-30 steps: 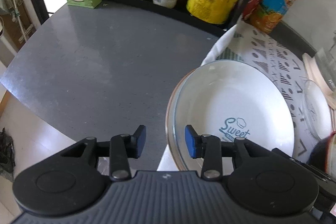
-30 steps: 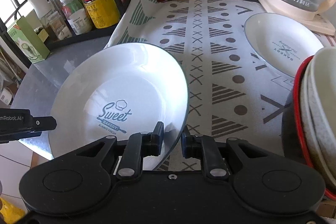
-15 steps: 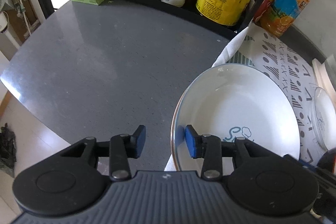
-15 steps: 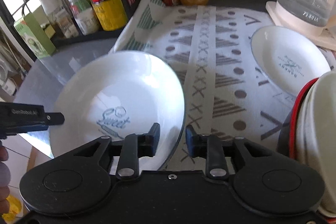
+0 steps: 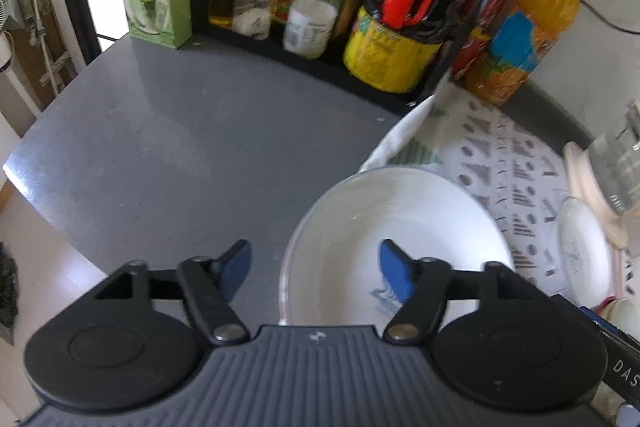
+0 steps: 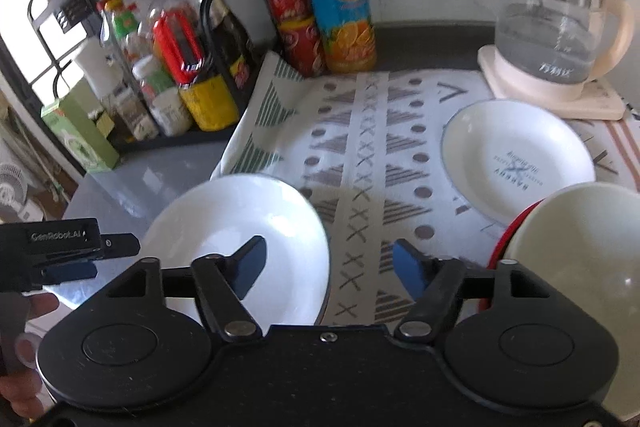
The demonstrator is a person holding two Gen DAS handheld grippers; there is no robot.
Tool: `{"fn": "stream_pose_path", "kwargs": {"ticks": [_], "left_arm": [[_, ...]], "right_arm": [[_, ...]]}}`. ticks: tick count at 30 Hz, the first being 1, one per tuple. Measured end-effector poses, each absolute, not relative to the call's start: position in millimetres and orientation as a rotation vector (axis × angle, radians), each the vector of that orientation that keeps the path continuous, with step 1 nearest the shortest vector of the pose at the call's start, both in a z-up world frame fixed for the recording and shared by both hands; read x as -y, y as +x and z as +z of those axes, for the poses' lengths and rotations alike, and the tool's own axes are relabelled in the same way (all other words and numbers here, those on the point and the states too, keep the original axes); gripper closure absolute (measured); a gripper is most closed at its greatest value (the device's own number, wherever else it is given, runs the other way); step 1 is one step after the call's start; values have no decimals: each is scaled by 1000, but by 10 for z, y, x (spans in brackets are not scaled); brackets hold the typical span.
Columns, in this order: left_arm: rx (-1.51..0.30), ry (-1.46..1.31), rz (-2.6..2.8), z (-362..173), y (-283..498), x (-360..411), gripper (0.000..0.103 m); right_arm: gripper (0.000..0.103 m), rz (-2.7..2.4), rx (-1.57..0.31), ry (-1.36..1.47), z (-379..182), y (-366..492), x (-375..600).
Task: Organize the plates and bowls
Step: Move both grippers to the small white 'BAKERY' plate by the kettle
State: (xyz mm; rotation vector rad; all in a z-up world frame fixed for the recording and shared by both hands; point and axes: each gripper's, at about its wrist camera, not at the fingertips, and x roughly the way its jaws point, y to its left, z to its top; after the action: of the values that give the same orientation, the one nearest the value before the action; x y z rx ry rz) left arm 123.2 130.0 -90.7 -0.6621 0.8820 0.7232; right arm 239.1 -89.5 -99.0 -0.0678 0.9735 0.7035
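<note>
A: Where does each hand-held gripper stand relative to the plate?

B: The left hand-held gripper [image 5: 316, 263] has its jaws spread wide and holds nothing; the near plate [image 5: 400, 227] lies ahead and to its right, the plate's left rim falling between the two blue pads. The right hand-held gripper [image 6: 330, 265] is likewise spread and empty, straddling the right rim of the same plate [image 6: 240, 223]. Both sit about equally near; whether either pad touches the rim cannot be told.

A: Has the plate a long axis?

B: None; it is round, so any rim point would serve a grasp.

A: And the surface and room beyond?

B: The plate rests half on the grey desk [image 5: 180, 147], half on the patterned cloth [image 6: 360, 147]. A second plate [image 6: 516, 159] lies well apart by the glass kettle [image 6: 556, 39]; a stack of bowls [image 6: 580, 239] sits just right of the right hand-held gripper. A bottle rack [image 5: 320, 7] lines the desk's far edge.
</note>
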Motion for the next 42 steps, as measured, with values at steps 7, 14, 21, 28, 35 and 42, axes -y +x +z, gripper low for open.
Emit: {"fn": "stream_pose_path", "kwargs": {"ticks": [7, 14, 21, 28, 35, 42], "left_arm": [[-834, -673, 639, -686, 1413, -1158, 19], [-796, -666, 569, -533, 1691, -1074, 14], [-775, -632, 515, -468, 1983, -991, 14], [-812, -587, 440, -488, 2316, -884, 14], [-853, -524, 343, -523, 2658, -715, 14], [-896, -476, 272, -592, 2991, -568, 14]], "right_arm": [[12, 644, -928, -23, -805, 2528, 1049], [7, 583, -899, 6, -729, 2683, 1197], [5, 503, -888, 22, -697, 2849, 1364], [4, 416, -899, 35, -738, 3005, 1529], [4, 340, -915, 55, -781, 3128, 1706], [4, 275, -941, 74, -847, 3268, 1835]]}}
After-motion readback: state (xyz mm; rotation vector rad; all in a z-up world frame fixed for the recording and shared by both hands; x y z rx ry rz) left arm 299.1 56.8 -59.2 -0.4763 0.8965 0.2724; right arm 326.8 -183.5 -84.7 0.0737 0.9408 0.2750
